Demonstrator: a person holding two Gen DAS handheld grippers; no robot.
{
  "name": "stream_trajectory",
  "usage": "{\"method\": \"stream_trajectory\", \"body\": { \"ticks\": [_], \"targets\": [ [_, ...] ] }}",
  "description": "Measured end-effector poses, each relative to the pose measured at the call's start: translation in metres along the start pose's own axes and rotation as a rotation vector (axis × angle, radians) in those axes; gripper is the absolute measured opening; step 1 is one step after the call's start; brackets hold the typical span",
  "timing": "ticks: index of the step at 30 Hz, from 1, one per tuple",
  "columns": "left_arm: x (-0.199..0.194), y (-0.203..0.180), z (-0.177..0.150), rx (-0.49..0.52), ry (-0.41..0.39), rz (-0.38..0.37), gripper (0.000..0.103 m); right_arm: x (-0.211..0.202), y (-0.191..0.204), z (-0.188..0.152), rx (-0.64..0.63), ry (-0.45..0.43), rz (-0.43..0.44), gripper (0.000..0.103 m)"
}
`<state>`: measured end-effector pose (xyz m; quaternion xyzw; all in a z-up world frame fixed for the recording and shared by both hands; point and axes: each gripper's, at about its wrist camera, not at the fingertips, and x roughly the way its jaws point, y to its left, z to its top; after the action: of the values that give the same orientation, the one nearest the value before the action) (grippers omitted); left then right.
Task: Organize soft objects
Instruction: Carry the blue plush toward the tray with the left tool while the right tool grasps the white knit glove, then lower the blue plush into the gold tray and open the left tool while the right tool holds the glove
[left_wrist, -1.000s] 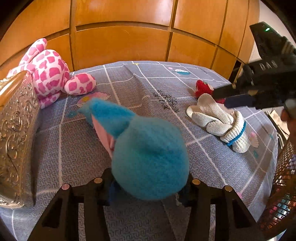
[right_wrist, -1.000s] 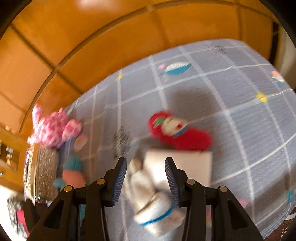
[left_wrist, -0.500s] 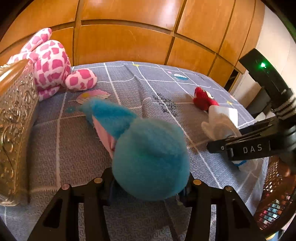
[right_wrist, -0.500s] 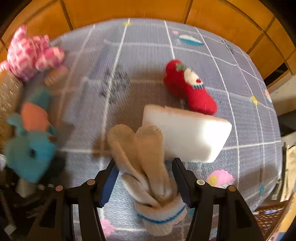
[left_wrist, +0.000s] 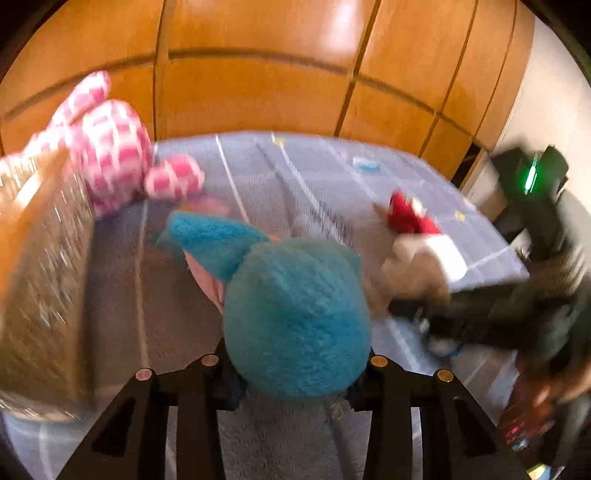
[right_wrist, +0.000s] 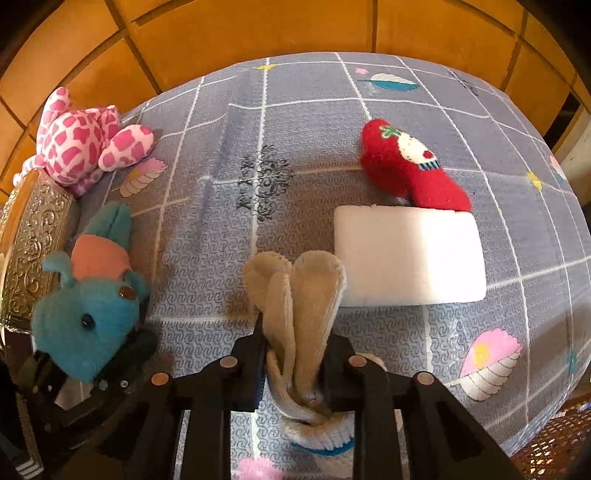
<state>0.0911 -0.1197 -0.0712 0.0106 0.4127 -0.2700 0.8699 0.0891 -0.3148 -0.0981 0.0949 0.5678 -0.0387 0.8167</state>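
The right wrist view is sharp and lays out the whole grey patterned bedspread (right_wrist: 295, 122); the left wrist view is smeared by motion and shows mostly the back of the blue plush toy (left_wrist: 295, 317).

Taking the white foam block (right_wrist: 406, 254) as the landmark: far to its left, an embossed metal box (right_wrist: 33, 243) sits at the bed's edge, with a pink spotted plush (right_wrist: 81, 144) just behind it. Nearer the block, the left tongs (left_wrist: 291, 373) are closed around the blue plush toy (right_wrist: 85, 317), whose face, eyes and orange patch appear only in the right view. Just left of the block and touching its lower corner, the right tongs (right_wrist: 291, 365) pinch a bundle of beige socks (right_wrist: 299, 295); its banded cuff runs under the tongs and is partly hidden. Behind the block, resting against its far edge, lies a red plush (right_wrist: 410, 166).

In the left view the socks are only a pale blur, probably beside the dark shape of the right tongs (left_wrist: 410, 306).
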Motion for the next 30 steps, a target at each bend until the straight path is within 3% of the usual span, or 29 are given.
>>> {"method": "stream_trajectory", "body": {
  "ticks": [5,8,12,15,21,25,30],
  "targets": [
    [-0.035,0.008,0.055,-0.021,-0.071,0.023,0.040,0.001,0.009,-0.002,-0.054,-0.015,-0.035,0.027],
    [-0.055,0.031,0.088,-0.086,-0.100,0.045,0.040,0.002,0.009,-0.001,-0.056,-0.019,-0.032,0.027],
    [-0.084,0.076,0.117,-0.164,-0.162,0.140,0.040,0.002,0.011,0.000,-0.067,-0.025,-0.040,0.027],
    [-0.105,0.122,0.121,-0.245,-0.190,0.227,0.041,0.003,0.013,0.000,-0.076,-0.029,-0.046,0.027],
    [-0.154,0.197,0.091,-0.376,-0.229,0.383,0.041,0.003,0.019,-0.003,-0.099,-0.038,-0.059,0.027],
    [-0.183,0.213,0.050,-0.389,-0.238,0.445,0.041,0.002,0.024,-0.005,-0.124,-0.039,-0.070,0.027],
    [-0.217,0.219,-0.014,-0.428,-0.216,0.456,0.041,0.003,0.026,-0.004,-0.138,-0.038,-0.077,0.027]
  ]
}}
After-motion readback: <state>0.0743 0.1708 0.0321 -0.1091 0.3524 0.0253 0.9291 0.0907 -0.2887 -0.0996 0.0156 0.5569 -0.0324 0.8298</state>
